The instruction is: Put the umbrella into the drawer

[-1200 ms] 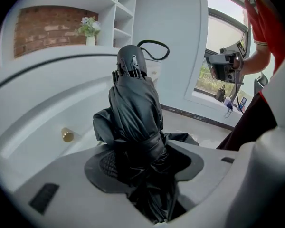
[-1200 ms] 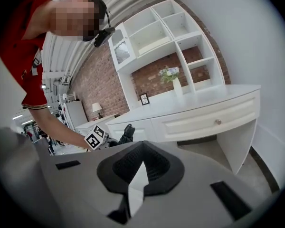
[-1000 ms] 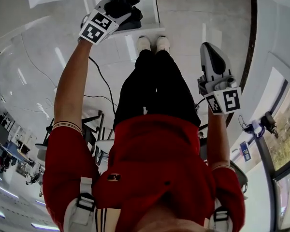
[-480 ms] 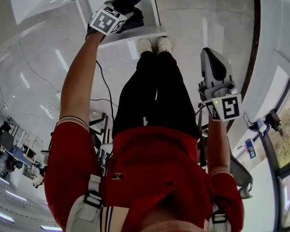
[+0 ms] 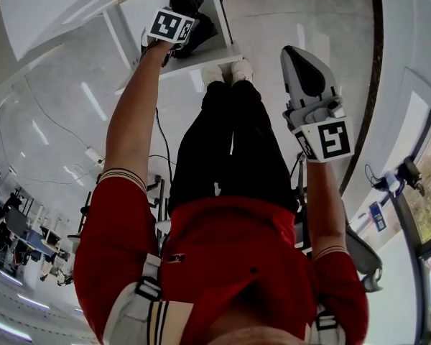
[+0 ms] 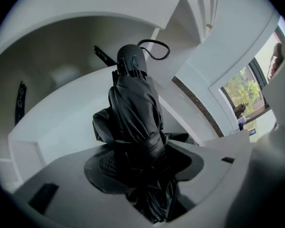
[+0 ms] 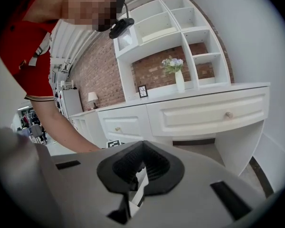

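Left gripper view: crumpled black umbrella (image 6: 133,122)

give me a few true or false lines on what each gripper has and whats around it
1. The left gripper is clamped on a folded black umbrella. True.
2. The right gripper holds a vase. False: nothing is between its jaws, which are together.
3. A vase of flowers stands on the white cabinet. True.
4. The umbrella is opened out. False: its fabric is bunched and strapped round the shaft.
5. The person wears a blue top. False: the top is red.
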A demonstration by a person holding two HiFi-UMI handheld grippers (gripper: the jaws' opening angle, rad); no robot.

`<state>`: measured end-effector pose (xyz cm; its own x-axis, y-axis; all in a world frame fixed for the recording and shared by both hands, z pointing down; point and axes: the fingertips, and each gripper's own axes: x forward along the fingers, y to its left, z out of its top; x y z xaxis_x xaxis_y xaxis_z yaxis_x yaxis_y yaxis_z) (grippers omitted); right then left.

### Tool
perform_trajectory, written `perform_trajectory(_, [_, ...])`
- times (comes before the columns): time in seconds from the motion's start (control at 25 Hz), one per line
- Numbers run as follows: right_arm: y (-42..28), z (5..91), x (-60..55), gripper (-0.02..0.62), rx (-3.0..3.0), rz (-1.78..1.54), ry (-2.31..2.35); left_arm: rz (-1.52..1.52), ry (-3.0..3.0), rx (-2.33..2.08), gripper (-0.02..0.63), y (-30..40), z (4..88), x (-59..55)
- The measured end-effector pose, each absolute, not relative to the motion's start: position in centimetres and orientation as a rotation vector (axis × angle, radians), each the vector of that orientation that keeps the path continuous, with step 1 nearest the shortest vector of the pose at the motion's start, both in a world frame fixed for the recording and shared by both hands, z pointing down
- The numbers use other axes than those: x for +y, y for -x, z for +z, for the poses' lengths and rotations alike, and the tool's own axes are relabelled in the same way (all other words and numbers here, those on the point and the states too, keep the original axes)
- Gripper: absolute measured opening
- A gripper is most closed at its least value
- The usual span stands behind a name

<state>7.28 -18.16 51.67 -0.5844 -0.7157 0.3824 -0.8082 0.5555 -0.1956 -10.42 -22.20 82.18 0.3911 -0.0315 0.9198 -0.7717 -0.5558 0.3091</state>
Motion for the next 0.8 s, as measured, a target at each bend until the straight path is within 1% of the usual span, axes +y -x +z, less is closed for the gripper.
perform_trajectory(0.2, [-6.1,51.5,-19.2,-0.002,-2.568,0.499,-1.232,1.163,-1.751,-0.787,0.242,10.7,83.8,-23.1])
perform_trajectory(0.44, [-6.3,52.2,-19.1,-0.002,-2.564,0.52,-1.213,1.112,-1.622,-0.888,0.242,9.9,85.2,-23.8])
perform_trajectory(0.8, [-7.7,52.0,-18.5,-0.002,-2.564,0.517,-1.195,1.072,-1.632,-0.992,0.252,9.2,85.5,-24.4])
